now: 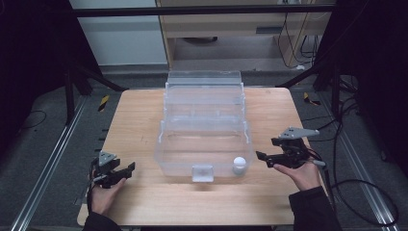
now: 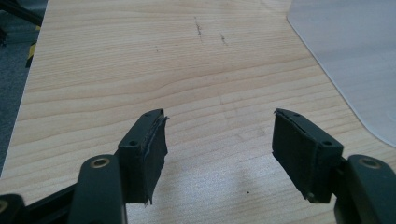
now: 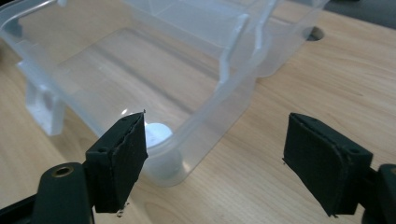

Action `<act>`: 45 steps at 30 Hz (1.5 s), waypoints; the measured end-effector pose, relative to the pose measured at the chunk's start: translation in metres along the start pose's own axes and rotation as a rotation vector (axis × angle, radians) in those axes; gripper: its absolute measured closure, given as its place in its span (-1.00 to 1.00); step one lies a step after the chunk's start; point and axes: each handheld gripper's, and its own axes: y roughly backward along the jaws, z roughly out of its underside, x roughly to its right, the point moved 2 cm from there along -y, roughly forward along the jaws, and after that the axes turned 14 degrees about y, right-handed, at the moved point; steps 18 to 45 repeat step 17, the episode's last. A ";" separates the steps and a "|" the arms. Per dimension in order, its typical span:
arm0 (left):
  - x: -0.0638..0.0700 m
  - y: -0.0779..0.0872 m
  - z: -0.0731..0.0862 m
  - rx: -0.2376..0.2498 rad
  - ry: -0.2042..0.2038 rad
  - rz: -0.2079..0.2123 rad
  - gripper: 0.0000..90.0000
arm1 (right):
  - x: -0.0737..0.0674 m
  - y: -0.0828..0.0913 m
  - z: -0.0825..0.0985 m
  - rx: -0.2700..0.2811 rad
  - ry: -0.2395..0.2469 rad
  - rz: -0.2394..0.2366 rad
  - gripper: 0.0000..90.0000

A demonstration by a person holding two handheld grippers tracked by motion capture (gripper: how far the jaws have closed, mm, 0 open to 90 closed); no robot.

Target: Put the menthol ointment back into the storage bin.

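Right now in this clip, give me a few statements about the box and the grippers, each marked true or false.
1. Both grippers are open. True: the left gripper and right gripper each show a clear gap between the jaws.
2. The clear plastic box sits on the wooden table. True.
3. The left gripper grips the box. False: it hangs over bare wood, apart from the box.
4. A small white object lies in the box's near corner, on the right gripper's side. True.
5. The white object is red. False: it is white.

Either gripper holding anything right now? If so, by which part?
Nothing held. Left gripper is open over bare table; right gripper is open beside the clear bin, not touching it.
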 end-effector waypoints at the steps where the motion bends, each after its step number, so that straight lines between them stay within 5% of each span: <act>1: 0.000 0.000 0.000 0.000 0.000 0.001 -0.21 | 0.003 -0.001 0.009 0.012 -0.018 0.007 -0.52; 17: -0.001 0.000 -0.001 -0.003 0.009 0.019 -0.03 | 0.035 -0.014 0.086 -0.002 -0.120 0.166 -0.58; 45: -0.001 0.000 -0.001 -0.003 0.009 0.019 -0.03 | 0.035 -0.014 0.086 -0.002 -0.120 0.166 -0.58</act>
